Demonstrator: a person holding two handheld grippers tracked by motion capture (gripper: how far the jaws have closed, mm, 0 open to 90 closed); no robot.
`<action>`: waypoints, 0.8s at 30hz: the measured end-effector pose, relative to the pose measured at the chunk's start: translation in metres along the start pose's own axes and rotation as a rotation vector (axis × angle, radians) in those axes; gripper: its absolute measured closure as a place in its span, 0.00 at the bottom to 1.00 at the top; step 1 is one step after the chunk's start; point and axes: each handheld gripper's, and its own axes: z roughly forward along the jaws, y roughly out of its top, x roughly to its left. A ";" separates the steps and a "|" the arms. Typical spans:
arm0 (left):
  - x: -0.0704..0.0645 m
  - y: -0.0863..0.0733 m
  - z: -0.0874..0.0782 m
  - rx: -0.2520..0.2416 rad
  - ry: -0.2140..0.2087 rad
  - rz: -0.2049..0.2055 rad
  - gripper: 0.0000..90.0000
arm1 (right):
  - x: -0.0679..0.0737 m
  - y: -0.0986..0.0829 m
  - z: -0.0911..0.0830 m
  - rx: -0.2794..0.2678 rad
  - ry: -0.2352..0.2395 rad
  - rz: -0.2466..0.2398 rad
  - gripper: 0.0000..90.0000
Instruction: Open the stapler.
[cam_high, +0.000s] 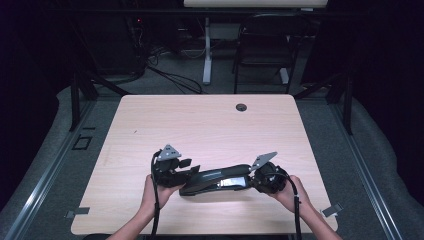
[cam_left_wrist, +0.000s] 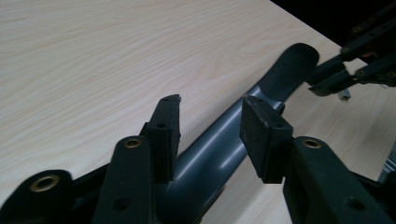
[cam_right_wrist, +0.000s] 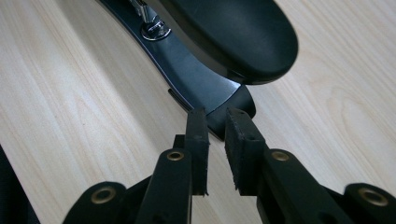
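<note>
Two grippers meet at one long black object, a large stapler (cam_high: 216, 179) lying flat near the front edge of the wooden table (cam_high: 210, 120). Starting with the left gripper (cam_left_wrist: 211, 128): its jaws stand well apart, one on each side of the stapler's grey curved body (cam_left_wrist: 219, 149), and neither pad visibly presses on it, so it straddles the piece without clamping it. In the high view this left gripper (cam_high: 186, 166) sits at the stapler's left end, held in the person's left hand (cam_high: 152, 192), with its grey three-cornered plate on top. The right gripper (cam_right_wrist: 215, 122) has its jaws nearly together, leaving a narrow slot, and the thin dark edge of the stapler's base (cam_right_wrist: 205, 88) sits at the mouth of that slot; whether the pads truly pinch it I cannot tell. Above that base the rounded black top arm (cam_right_wrist: 243, 32) overhangs, with a small metal fitting just beside it. From above, the right gripper (cam_high: 255, 176) is at the stapler's right end, in the right hand (cam_high: 290, 192). Beyond the table stand a dark folding chair (cam_high: 265, 45) and cables on the floor.
</note>
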 end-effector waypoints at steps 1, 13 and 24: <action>0.000 0.000 0.000 0.000 0.000 0.000 0.67 | 0.000 0.000 0.000 0.000 0.000 0.000 0.88; -0.029 -0.012 0.009 -0.086 -0.057 0.084 0.88 | 0.007 0.001 0.011 -0.050 0.034 -0.056 0.94; -0.061 -0.031 0.043 0.007 -0.043 0.151 0.98 | 0.015 0.001 0.027 -0.019 -0.028 -0.097 0.97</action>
